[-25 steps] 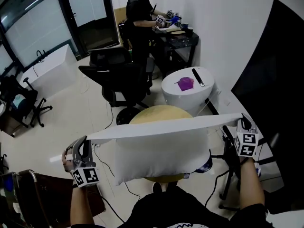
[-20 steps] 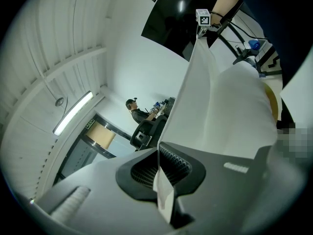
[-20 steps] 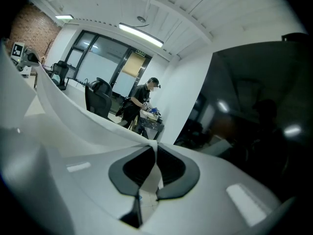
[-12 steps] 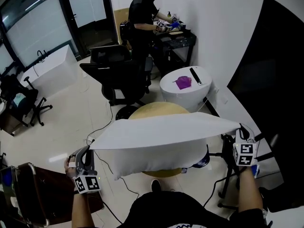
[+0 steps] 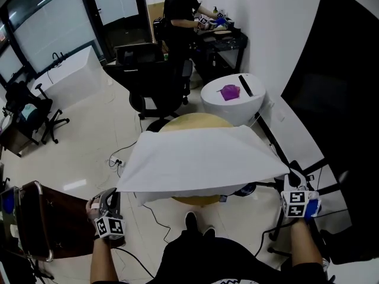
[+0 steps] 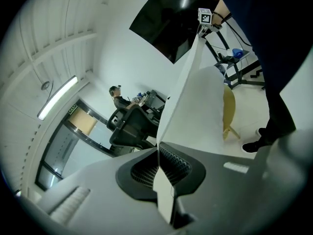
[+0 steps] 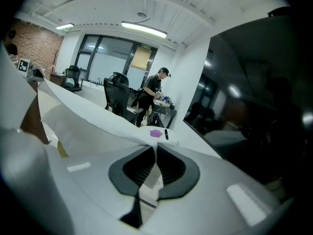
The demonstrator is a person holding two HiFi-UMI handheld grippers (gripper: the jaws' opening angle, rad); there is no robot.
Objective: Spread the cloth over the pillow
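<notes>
both grippers are clamped on the cloth: the left gripper pinches its near left corner, and the right gripper its near right corner. the cloth is stretched over the pillow, which lies on the round table, and its far edge reaches near the table's far edge. i judge the spreading almost done. what is left is to lower the near edge, where a strip of pillow shows, and let go.
</notes>
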